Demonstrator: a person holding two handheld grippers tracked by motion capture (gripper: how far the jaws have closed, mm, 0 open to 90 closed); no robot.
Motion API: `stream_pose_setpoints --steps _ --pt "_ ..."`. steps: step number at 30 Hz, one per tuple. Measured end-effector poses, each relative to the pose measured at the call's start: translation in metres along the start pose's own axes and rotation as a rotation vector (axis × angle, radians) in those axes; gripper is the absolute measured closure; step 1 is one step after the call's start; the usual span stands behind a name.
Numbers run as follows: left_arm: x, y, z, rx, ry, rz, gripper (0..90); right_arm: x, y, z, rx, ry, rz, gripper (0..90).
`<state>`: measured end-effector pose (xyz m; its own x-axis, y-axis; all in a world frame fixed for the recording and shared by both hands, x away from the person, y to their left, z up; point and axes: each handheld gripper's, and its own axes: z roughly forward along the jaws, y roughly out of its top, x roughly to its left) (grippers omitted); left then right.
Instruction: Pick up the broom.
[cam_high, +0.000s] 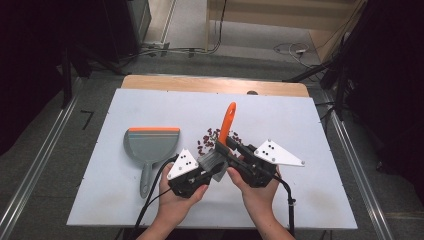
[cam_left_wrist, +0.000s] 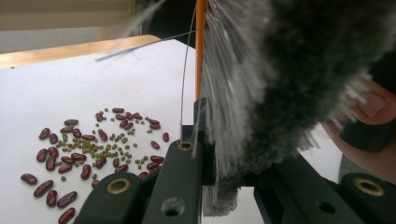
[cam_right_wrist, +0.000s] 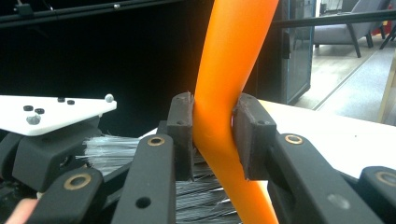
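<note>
While right claw (cam_right_wrist: 212, 140) pinches brush handle (cam_high: 227, 122), left claw (cam_left_wrist: 229, 182) grips bristles (cam_left_wrist: 289, 70), beans (cam_left_wrist: 93, 149) on white tabletop (cam_high: 300, 120).

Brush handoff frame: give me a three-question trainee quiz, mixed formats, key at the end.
1. True or false: the right gripper has its jaws clamped on the orange brush handle.
2. Multiple choice: where is the dustpan lying? A) on the beans B) to the left of the beans, flat on the table C) in the left gripper
3. Fill in: the loose pile on the white table mixes dark red beans with small ____ ones.

Key: 1 true; 2 B; 3 green.
</note>
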<state>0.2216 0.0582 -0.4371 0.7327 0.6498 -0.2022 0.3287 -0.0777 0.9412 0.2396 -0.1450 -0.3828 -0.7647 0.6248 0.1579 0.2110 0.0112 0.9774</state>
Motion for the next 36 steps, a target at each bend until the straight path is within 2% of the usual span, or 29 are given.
stream_pose_setpoints --steps 4,5,9,11,13,14,16,17,18,20,21,22,27,28,29,32,33,34,36 --pt "0.003 0.002 -0.003 0.010 -0.017 0.018 84.8 0.003 0.002 0.001 0.016 0.001 -0.037 66.9" --pt "0.007 0.003 -0.005 0.018 -0.019 0.016 84.9 0.003 0.003 0.001 0.022 0.001 -0.042 63.4" --pt "0.015 0.005 -0.012 0.006 -0.033 0.007 85.2 -0.004 0.009 -0.001 0.022 0.032 -0.038 53.1" --pt "0.018 0.006 -0.014 0.007 -0.039 0.010 85.2 -0.006 0.010 -0.002 0.027 0.037 -0.036 51.4" --pt "0.022 0.008 -0.017 0.001 -0.052 0.011 85.2 -0.010 0.011 -0.003 0.037 0.055 -0.041 49.3" --pt "0.025 0.010 -0.020 0.002 -0.064 0.009 85.3 -0.015 0.012 -0.004 0.049 0.083 -0.044 47.5" --pt "0.030 0.012 -0.023 0.001 -0.082 0.006 85.3 -0.017 0.012 -0.004 0.055 0.093 -0.050 47.3" --pt "0.033 0.013 -0.025 -0.006 -0.091 0.003 85.3 -0.021 0.012 -0.004 0.073 0.127 -0.063 47.1" --pt "0.035 0.014 -0.027 -0.009 -0.104 0.001 85.3 -0.021 0.012 -0.004 0.073 0.127 -0.063 47.1" --pt "0.041 0.016 -0.032 -0.017 -0.138 0.009 85.3 -0.025 0.009 -0.003 0.099 0.173 -0.078 47.0" --pt "0.045 0.018 -0.037 -0.019 -0.181 0.027 85.3 -0.027 0.008 -0.002 0.105 0.190 -0.078 47.0" --pt "0.045 0.018 -0.037 -0.019 -0.181 0.027 85.2 -0.028 0.007 -0.002 0.108 0.210 -0.074 47.1" --pt "0.052 0.020 -0.045 -0.026 -0.262 0.055 85.2 -0.030 0.004 0.001 0.129 0.312 -0.068 48.2" --pt "0.052 0.020 -0.045 -0.026 -0.280 0.057 85.2 -0.030 0.004 0.001 0.129 0.312 -0.068 48.2" --pt "0.052 0.020 -0.046 -0.021 -0.296 0.066 85.2 -0.030 0.003 0.003 0.143 0.345 -0.069 48.2" --pt "0.050 0.019 -0.045 -0.003 -0.338 0.090 85.2 -0.029 0.002 0.004 0.146 0.373 -0.069 48.3" --pt "0.048 0.019 -0.043 0.003 -0.365 0.102 85.2 -0.029 0.001 0.004 0.144 0.391 -0.072 48.4" --pt "0.048 0.019 -0.043 0.003 -0.365 0.102 85.2 -0.029 0.001 0.004 0.144 0.391 -0.072 48.4" --pt "0.045 0.017 -0.040 0.012 -0.403 0.109 85.2 -0.029 0.000 0.004 0.144 0.432 -0.070 48.9"
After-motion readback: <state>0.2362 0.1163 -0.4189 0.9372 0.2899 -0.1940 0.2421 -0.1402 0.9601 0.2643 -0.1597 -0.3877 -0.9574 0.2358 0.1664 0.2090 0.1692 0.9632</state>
